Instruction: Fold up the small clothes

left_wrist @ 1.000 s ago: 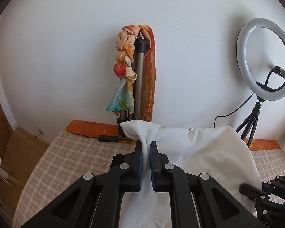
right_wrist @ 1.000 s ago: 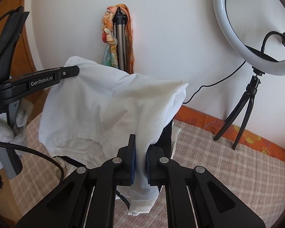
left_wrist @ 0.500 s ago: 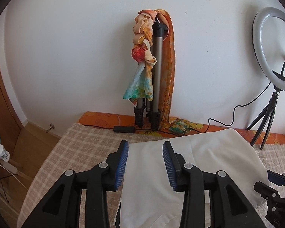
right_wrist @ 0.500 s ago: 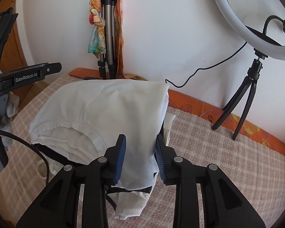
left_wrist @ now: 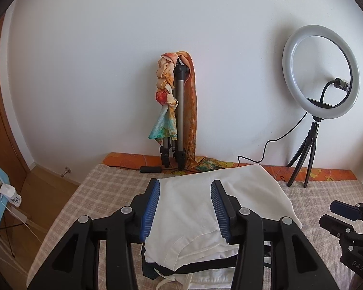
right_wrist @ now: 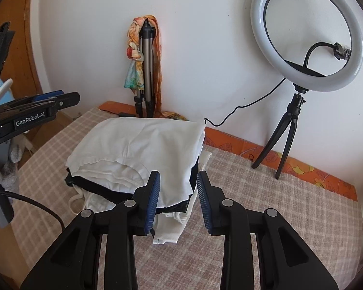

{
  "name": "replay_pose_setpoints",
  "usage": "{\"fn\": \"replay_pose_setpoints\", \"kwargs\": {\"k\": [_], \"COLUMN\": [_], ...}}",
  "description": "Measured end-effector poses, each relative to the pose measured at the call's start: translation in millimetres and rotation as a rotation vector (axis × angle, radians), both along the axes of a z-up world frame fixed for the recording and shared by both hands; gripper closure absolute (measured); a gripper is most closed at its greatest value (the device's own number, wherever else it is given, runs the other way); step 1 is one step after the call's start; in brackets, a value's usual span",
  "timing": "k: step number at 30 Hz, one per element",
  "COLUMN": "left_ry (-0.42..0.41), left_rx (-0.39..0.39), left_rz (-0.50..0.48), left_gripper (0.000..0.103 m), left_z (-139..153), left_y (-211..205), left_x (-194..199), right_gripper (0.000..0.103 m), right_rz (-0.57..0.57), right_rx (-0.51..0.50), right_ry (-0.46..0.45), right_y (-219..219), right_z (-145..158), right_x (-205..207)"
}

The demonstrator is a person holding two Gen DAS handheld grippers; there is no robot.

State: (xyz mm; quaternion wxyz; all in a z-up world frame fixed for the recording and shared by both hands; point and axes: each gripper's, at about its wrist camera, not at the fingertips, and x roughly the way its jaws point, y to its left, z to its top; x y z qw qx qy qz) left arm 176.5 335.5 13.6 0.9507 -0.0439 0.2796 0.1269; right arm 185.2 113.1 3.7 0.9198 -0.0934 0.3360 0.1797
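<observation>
Folded white garment point(left_wrist: 213, 200) lies on top of a small stack of clothes on the bed point(right_wrist: 266, 198), toward the bed's far edge, where an orange patterned strip point(right_wrist: 302, 169) runs along the wall. Under it a black garment point(right_wrist: 89, 183) shows at the near side of the stack, and below that more white cloth point(right_wrist: 171, 227) with a loose end trailing toward the near edge. The bed cover is a beige check.

The left gripper point(left_wrist: 185, 207) hangs over the near part of the stack; its jaws are opening, the blue pads point(left_wrist: 151, 207) stand clear on either side of the white cloth and press on nothing. The right gripper point(right_wrist: 179, 198) is at the stack's right near corner, jaws spread, with the hanging edge of the white garment seen in the gap but not pinched. In the right wrist view a gloved hand point(right_wrist: 0, 176) holds the left gripper at the frame's left edge.

At the far edge, against the wall, stands a folded tripod point(left_wrist: 180, 120) draped with a colourful scarf point(left_wrist: 165, 106). Toward the far right corner stands a ring light point(right_wrist: 307, 33) on a small black tripod, its cable running along the wall.
</observation>
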Motion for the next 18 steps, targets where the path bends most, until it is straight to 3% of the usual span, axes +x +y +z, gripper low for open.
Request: {"fn": "replay_pose_setpoints", "kwargs": {"k": [10, 12, 16, 18], "left_ry": [-0.043, -0.052, -0.083, -0.088], "left_rx": [0.034, 0.04, 0.047, 0.044], "left_rz": [-0.036, -0.041, -0.038, -0.033], "left_gripper": [0.037, 0.018, 0.007, 0.0], "left_z": [28.4, 31.0, 29.8, 24.9], "left_y": [-58.0, -71.2, -92.6, -99.4], "left_x": [-73.8, -87.9, -114.1, -124.4], "right_gripper": [0.067, 0.061, 0.054, 0.045], "right_rz": [0.03, 0.039, 0.054, 0.053], "right_rx": [0.034, 0.043, 0.051, 0.055], "right_ry": [-0.048, -0.05, -0.066, -0.07], "right_y": [-25.5, -31.9, -45.7, -53.8], "right_z": [24.0, 25.6, 25.3, 23.5], "right_x": [-57.4, -67.6, -87.6, -96.1]}}
